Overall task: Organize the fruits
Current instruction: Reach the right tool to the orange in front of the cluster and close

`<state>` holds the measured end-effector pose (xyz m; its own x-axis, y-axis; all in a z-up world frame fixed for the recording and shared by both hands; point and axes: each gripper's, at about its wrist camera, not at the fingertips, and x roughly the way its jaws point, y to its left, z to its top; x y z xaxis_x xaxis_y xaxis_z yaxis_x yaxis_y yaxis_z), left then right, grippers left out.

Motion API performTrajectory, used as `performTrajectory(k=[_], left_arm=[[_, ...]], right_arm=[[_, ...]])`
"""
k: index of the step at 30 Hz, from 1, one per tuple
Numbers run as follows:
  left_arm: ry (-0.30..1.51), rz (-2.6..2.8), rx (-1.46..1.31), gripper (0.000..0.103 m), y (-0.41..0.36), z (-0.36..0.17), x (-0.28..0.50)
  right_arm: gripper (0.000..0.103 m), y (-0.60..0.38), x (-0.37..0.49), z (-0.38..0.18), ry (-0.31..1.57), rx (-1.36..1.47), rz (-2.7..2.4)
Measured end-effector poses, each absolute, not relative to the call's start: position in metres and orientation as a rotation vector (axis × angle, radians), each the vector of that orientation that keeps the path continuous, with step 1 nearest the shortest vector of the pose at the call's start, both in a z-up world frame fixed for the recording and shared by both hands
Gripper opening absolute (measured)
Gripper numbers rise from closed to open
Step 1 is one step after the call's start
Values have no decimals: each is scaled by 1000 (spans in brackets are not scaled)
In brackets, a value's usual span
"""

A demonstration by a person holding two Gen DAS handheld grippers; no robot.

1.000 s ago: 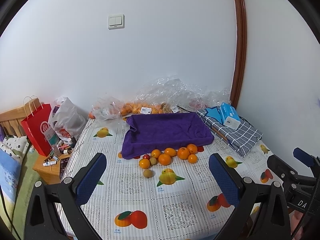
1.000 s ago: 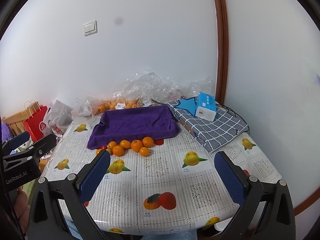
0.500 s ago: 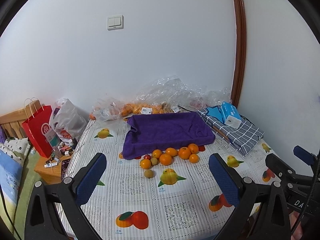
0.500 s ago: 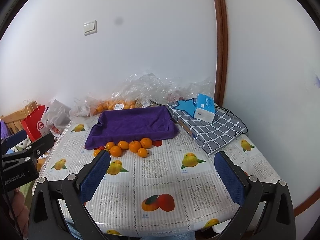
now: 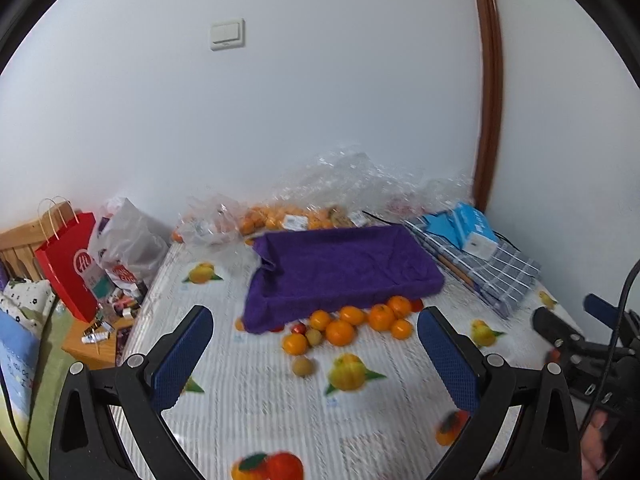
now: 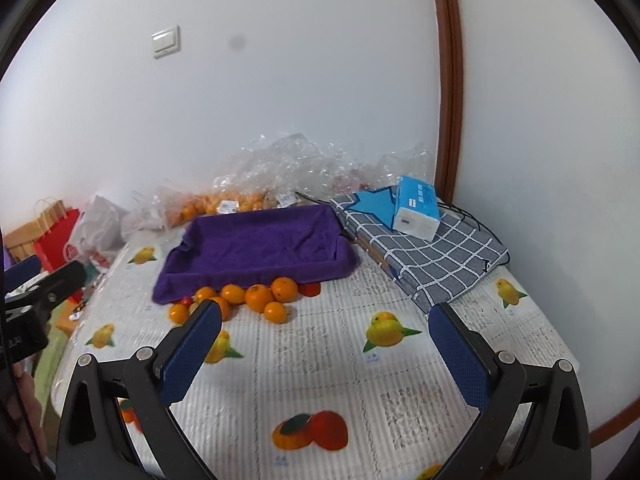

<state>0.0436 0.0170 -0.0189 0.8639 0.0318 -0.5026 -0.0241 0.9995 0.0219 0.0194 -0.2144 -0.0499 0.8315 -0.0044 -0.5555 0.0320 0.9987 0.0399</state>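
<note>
Several oranges [image 5: 340,331] lie loose on the table in front of a purple cloth-lined tray [image 5: 344,268], with a small red fruit [image 5: 298,328] and a small brown fruit [image 5: 303,367] among them. The same oranges [image 6: 258,298] and tray [image 6: 260,246] show in the right wrist view. My left gripper [image 5: 316,354] is open and empty, above the table short of the fruit. My right gripper [image 6: 326,354] is open and empty, to the right of the pile.
Clear plastic bags with more oranges [image 5: 288,216] lie against the back wall. A folded checked cloth [image 6: 436,256] with a blue tissue pack [image 6: 414,208] sits at the right. A red paper bag [image 5: 72,264] and a white plastic bag [image 5: 128,248] stand left of the table.
Both grippers have moved forward toward the tray and fruit, which now look closer. Both stay open and empty.
</note>
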Motion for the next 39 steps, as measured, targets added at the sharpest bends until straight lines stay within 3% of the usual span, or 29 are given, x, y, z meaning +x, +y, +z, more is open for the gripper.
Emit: performTrajectory(k=[6,11,18,20,32,39], left_arm=[[571,80,23,103,35,-65,76],[693,77,23,103,54,-106,107],[814,33,-49,102,73,-148,135],[843,26,-72,100,76,-158,142],[907,6,-72,100,81,-183,166],[914,2,-70,100,82,-185,169]], right_arm=[[102,-221,59,-87,669,80,3],[94,-215,97,-133,774,52,16],[72,-190,132,-178,824,35,129],[71,-181,143,-189,840,18,155],[62,-162,182,-213,891,30,197],[41,-155,187,-219,899,-13,180]])
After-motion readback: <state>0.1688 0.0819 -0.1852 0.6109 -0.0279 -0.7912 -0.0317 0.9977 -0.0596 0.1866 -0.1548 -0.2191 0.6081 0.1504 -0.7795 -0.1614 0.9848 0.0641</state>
